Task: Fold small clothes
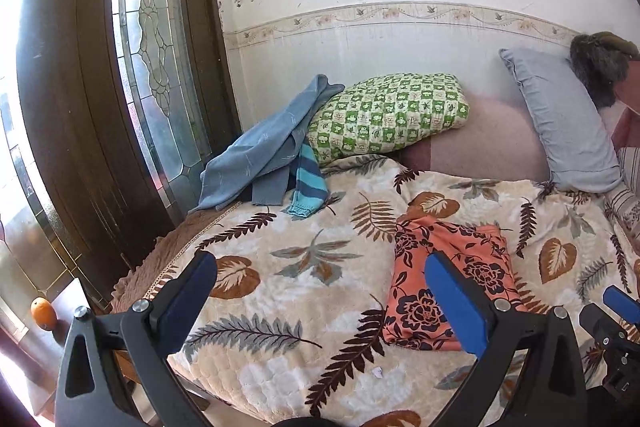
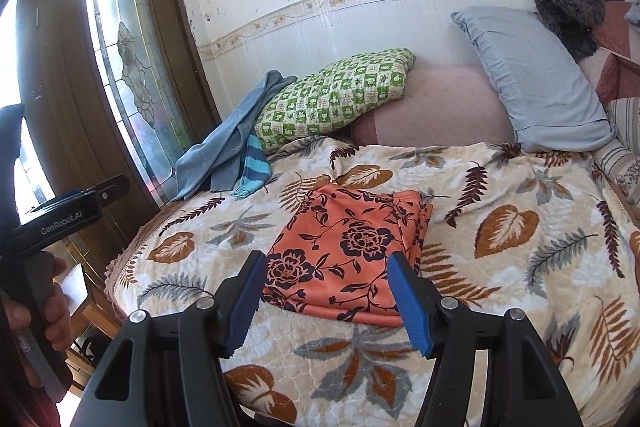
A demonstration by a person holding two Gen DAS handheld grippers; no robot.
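An orange garment with dark flower print (image 2: pixel 352 247) lies folded flat in a rough rectangle on the leaf-patterned blanket (image 2: pixel 520 267). It also shows in the left wrist view (image 1: pixel 440 283), right of centre. My right gripper (image 2: pixel 326 291) is open and empty, just short of the garment's near edge. My left gripper (image 1: pixel 320 291) is open and empty above the blanket (image 1: pixel 300 267), left of the garment. A pile of blue clothes (image 1: pixel 260 159) with a striped blue sleeve (image 1: pixel 308 183) lies at the bed's far left corner, and shows in the right wrist view (image 2: pixel 228 155).
A green checked pillow (image 2: pixel 336 95) and a grey-blue pillow (image 2: pixel 536 79) lean on the wall at the bed's far side. A dark wooden door with leaded glass (image 1: pixel 152 39) stands left of the bed. An orange fruit (image 1: pixel 43 313) sits on a low table at the left.
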